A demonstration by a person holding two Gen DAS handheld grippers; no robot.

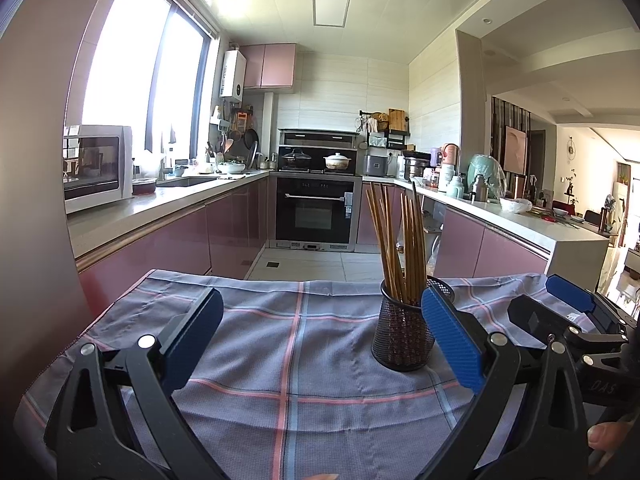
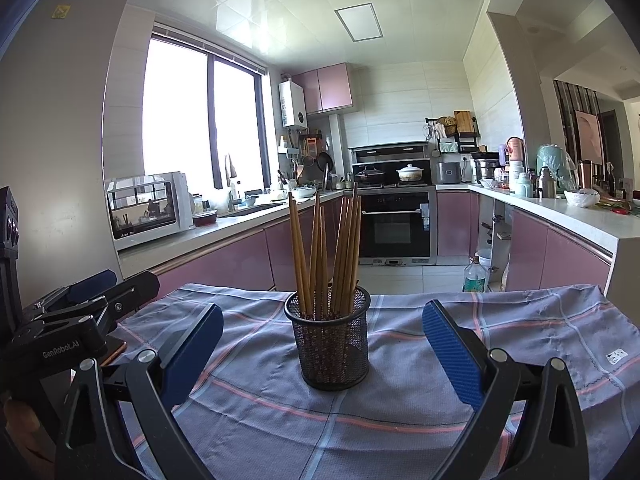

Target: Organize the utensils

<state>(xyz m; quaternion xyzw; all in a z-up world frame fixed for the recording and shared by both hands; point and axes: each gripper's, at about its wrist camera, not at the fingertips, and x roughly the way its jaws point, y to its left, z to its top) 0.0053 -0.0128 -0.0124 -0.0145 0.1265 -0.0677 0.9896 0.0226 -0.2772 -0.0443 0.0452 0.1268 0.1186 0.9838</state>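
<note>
The mesh holder sits upright on the plaid cloth, chopsticks standing near vertical in it. The right gripper faces it dead ahead, fingers spread and empty; the left gripper, also spread and empty, has it off toward its right finger.

Strong daylight pours through the window at upper left, blown out to white, glare shines on the ceiling, straight lines bow toward the dark, blurred corners, and the centre stays sharp.
</note>
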